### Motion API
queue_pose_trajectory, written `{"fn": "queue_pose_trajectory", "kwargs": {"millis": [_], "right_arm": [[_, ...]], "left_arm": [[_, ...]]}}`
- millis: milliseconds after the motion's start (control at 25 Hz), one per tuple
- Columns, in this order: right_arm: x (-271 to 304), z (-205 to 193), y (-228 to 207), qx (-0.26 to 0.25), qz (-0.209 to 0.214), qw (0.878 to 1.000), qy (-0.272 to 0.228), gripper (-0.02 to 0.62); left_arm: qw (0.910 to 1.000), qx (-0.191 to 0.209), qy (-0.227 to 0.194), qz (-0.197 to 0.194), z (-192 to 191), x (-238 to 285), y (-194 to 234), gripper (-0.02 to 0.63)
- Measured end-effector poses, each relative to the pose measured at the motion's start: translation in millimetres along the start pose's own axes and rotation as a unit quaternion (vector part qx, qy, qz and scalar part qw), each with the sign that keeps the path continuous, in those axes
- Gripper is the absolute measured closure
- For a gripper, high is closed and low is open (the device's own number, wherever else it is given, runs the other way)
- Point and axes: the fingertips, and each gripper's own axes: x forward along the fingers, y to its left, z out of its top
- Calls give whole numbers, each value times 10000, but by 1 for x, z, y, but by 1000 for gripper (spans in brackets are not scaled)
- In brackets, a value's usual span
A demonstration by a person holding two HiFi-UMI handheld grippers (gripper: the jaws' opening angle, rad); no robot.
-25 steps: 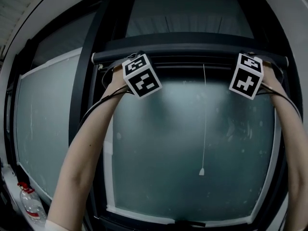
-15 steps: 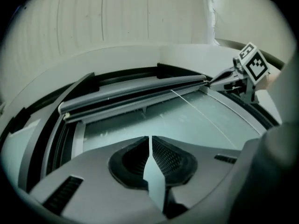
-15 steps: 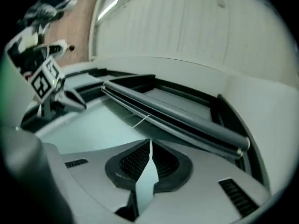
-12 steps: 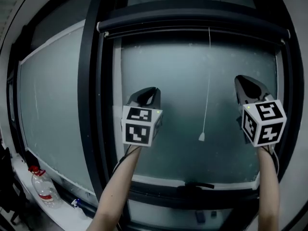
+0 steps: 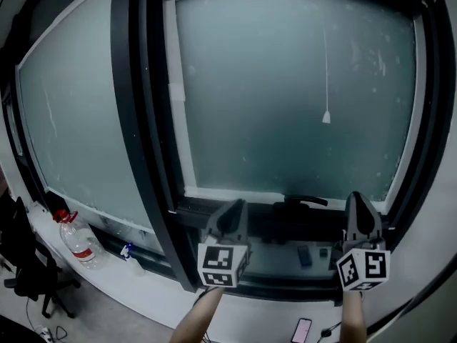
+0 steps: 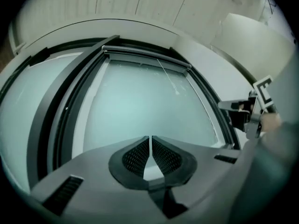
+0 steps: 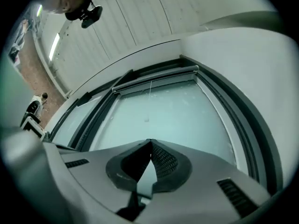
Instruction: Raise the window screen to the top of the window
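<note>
On the ledge, head view only: bottle | gripper views: rolled screen

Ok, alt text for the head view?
The left gripper and right gripper, both empty, point up, low before a frosted window; the left's jaws have just been closing. A pull cord hangs over the glass; a water bottle stands lower left.

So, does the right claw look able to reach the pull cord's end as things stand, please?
Probably yes: the right claw, shut, sits low, the cord end hangs free above it against the window glass, and nothing lies between them.
</note>
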Motion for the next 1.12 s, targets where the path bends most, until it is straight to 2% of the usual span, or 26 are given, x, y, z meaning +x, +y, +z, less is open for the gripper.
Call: {"fn": "queue_pose_trajectory", "kwargs": {"millis": [80, 160, 320, 400, 520, 760, 1000, 1120], "right_arm": [[-34, -27, 7, 199, -235, 9994, 153, 589], [-65, -56, 15, 468, -372, 9972, 446, 589], [-122, -119, 43, 392, -188, 9893, 1392, 589], [-139, -140, 53, 442, -130, 9846, 1688, 589], [-144, -134, 60, 469, -148, 9848, 1666, 589], [-171, -97, 75, 136, -39, 9896, 1432, 589], [-262, -88, 86, 356, -81, 9833, 1782, 589], [-306, -67, 93, 509, -121, 9800, 1921, 589]], "left_arm": [[9995, 80, 195, 224, -39, -27, -10, 588], [9992, 89, 301, 262, -61, -51, -20, 588], [9988, -17, 496, 33, -89, -90, -35, 588], [9985, -77, 535, 31, -95, -100, -34, 588], [9978, -190, 622, 81, -94, -107, -38, 588], [9971, -253, 694, 169, -77, -154, -61, 588], [9955, -129, 886, 317, -73, -232, -92, 588], [9952, -81, 929, 281, -54, -268, -118, 588]]}}
